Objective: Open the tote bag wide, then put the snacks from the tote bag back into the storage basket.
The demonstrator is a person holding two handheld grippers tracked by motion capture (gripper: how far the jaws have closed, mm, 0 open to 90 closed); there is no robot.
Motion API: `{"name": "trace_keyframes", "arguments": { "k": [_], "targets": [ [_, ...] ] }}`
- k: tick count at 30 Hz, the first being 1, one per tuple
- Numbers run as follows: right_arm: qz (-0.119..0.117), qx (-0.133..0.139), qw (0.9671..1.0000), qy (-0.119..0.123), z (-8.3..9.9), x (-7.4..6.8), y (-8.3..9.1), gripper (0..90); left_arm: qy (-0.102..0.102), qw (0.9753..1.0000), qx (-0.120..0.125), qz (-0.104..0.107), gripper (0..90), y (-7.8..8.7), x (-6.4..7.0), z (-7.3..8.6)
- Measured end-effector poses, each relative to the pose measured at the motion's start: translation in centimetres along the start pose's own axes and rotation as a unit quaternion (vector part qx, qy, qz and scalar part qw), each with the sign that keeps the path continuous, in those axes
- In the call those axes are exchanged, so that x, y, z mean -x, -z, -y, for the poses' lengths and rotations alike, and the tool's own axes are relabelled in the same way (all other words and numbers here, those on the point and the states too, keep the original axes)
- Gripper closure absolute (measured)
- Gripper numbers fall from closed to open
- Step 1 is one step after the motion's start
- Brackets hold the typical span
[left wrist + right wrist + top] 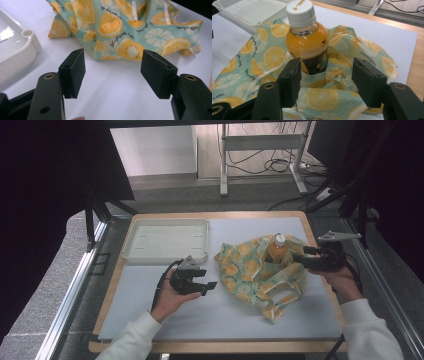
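White table mat [225, 315] bears fruit-print bag [260, 270], bottle [278, 249] seemingly inside.

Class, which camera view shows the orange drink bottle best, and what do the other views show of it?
The right gripper view: the bottle stands close and upright in the citrus-print bag, with its white cap, orange drink and dark label plain. The high view shows it small, poking from the bag. The left gripper view shows the bag but not the bottle.

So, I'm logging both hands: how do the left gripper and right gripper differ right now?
The left gripper sits apart from the bag, over bare mat, while the right gripper is at the bag beside the bottle. In its own view, the right gripper frames the bottle. Both are open and hold nothing.
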State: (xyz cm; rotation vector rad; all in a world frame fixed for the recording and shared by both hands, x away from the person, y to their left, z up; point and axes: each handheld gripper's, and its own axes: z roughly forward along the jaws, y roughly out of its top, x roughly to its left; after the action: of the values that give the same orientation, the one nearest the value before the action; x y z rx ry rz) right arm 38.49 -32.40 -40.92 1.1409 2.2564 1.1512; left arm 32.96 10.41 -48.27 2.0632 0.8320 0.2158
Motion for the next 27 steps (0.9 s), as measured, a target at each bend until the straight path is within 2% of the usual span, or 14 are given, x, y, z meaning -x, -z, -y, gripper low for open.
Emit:
{"name": "trace_keyframes", "arguments": {
  "k": [6, 12, 16, 18, 27],
  "targets": [
    [0.005, 0.000, 1.0000, -0.002, -0.4, -0.2, 0.1, 34.9, -0.002, 0.9999, -0.010, -0.002, 36.7, -0.3, 0.1, 0.4],
    [0.010, -0.008, 0.9999, 0.006, -1.0, -0.7, -0.4, 33.4, -0.006, 0.9998, -0.020, 0.000, 36.7, -0.5, 0.3, 0.9],
    [0.010, -0.017, 0.9997, 0.014, -1.8, -1.0, -1.0, 32.7, -0.005, 0.9996, -0.026, 0.004, 36.5, -0.9, 0.4, 0.9],
    [0.012, -0.024, 0.9995, 0.015, -2.2, -1.1, -1.4, 31.9, -0.014, 0.9994, -0.030, 0.001, 36.5, -1.0, 0.5, 0.9],
    [0.020, -0.056, 0.9980, 0.023, -3.8, -1.5, -3.7, 26.4, -0.012, 0.9992, -0.039, 0.005, 36.3, -1.3, 0.5, 1.1]
  ]
}}
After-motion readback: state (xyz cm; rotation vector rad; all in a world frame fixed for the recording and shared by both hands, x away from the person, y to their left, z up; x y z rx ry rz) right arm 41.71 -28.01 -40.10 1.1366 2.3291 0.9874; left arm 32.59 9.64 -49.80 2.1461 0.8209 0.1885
